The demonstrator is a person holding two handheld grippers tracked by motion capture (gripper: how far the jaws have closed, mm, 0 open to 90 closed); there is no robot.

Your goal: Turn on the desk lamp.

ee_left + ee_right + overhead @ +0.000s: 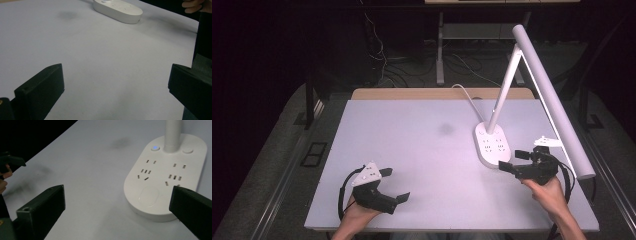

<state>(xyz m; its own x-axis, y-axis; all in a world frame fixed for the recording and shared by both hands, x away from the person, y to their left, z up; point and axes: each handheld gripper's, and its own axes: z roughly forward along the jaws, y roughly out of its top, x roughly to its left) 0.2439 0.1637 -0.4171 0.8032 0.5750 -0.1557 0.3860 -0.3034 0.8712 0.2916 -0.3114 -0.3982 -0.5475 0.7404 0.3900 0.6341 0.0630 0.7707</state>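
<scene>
A white desk lamp stands at the table's right, its oval base carrying socket slots and its long bar head slanting toward the near right. In the right gripper view the base shows a small lit blue button beside the stem. My right gripper is open, its jaws just in front of the base's near end, one jaw overlapping its edge. My left gripper is open over bare table at the near left, with nothing between its jaws. The base lies far ahead in the left gripper view.
The lamp's white cord runs off the table's far edge. A faint dark smudge marks the white tabletop near its middle. Beyond the table, cables and a desk leg sit on the dark floor.
</scene>
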